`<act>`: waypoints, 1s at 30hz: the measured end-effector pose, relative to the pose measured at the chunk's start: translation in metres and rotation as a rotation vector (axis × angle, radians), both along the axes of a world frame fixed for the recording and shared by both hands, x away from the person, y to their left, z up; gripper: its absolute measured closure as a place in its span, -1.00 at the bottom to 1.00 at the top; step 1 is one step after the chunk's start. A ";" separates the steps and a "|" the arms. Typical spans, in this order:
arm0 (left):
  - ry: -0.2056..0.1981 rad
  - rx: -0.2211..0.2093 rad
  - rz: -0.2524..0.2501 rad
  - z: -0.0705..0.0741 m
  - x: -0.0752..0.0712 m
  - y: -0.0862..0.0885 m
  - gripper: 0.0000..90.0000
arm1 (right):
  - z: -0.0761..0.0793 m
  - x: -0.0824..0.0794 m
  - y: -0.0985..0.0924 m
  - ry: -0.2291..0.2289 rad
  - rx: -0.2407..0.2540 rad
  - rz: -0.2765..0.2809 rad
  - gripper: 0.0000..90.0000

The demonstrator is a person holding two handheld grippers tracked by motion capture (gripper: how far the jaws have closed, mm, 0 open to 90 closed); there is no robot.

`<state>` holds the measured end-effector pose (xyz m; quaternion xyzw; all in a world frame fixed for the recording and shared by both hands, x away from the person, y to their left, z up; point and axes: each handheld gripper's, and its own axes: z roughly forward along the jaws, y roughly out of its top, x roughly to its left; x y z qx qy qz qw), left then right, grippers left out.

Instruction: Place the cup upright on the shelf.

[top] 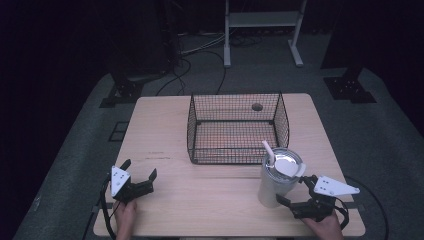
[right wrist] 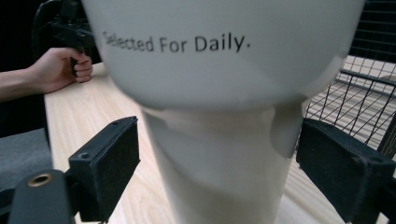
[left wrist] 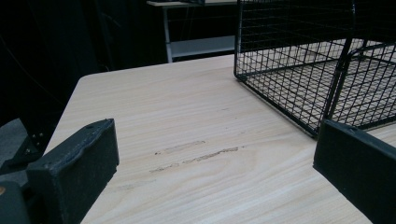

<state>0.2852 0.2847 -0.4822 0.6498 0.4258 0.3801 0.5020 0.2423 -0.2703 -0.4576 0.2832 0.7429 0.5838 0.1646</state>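
Right gripper view puts the right gripper (right wrist: 217, 163) straight in front of the cup (right wrist: 224, 93): the two black jaws stand apart, one on each side of the narrow lower body, with a gap showing on both sides, so nothing is clasped yet. The cup stands upright, its long axis vertical, wider above with the words "Selected For Daily." printed across it, narrower where the jaws flank it.

From the high view, the right gripper (top: 295, 192) sits at the near right of the table (top: 165, 125), and the cup (top: 277, 180) stands just ahead and to the left of it, lid and straw on top. The basket (top: 237, 127) lies just beyond the cup, toward the far middle of the table, open at the top.

The left gripper (top: 140, 175) rests well apart at the near left, jaws spread and empty; in its own view the left gripper (left wrist: 215, 163) faces bare wood with the basket (left wrist: 299, 60) corner off to one side. The right hand is clearly the nearer one.

My guess is the coming move is a squeeze on the lower body, then a lift forward over the basket wall; the top-heavy cup could tip if it is gripped so low.
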 end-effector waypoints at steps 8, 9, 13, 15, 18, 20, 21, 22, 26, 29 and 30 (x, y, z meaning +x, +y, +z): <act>-0.001 0.000 -0.003 0.000 0.000 0.000 -1.00 | -0.001 0.008 0.012 -0.030 -0.005 -0.009 -0.84; -0.001 0.000 -0.003 0.000 0.000 0.000 -1.00 | -0.001 0.008 0.012 -0.030 -0.005 -0.009 -0.84; -0.001 0.001 -0.004 0.000 0.000 0.000 -1.00 | -0.003 0.011 0.018 -0.044 0.008 -0.014 -0.85; -0.001 0.001 -0.005 0.000 0.000 0.000 -1.00 | -0.003 0.012 0.020 -0.046 0.011 -0.019 -0.86; -0.001 0.002 -0.005 0.000 0.000 0.000 -1.00 | -0.004 0.013 0.023 -0.058 0.011 -0.024 -0.86; -0.001 0.002 -0.005 0.000 0.000 0.000 -1.00 | -0.004 0.014 0.025 -0.066 0.013 -0.028 -0.86; -0.001 0.001 -0.005 0.000 0.000 0.000 -1.00 | -0.004 0.014 0.025 -0.068 0.014 -0.030 -0.86; -0.001 0.001 -0.006 0.000 0.000 0.000 -1.00 | -0.005 0.015 0.026 -0.071 0.014 -0.032 -0.86; 0.000 0.003 -0.007 0.000 0.000 0.000 -1.00 | -0.005 0.015 0.027 -0.078 0.022 -0.034 -0.85; 0.000 0.003 -0.008 0.000 0.000 0.000 -1.00 | -0.005 0.015 0.027 -0.078 0.031 -0.031 -0.84; -0.001 0.003 -0.008 0.000 0.000 0.000 -1.00 | -0.005 0.014 0.027 -0.080 0.029 -0.033 -0.83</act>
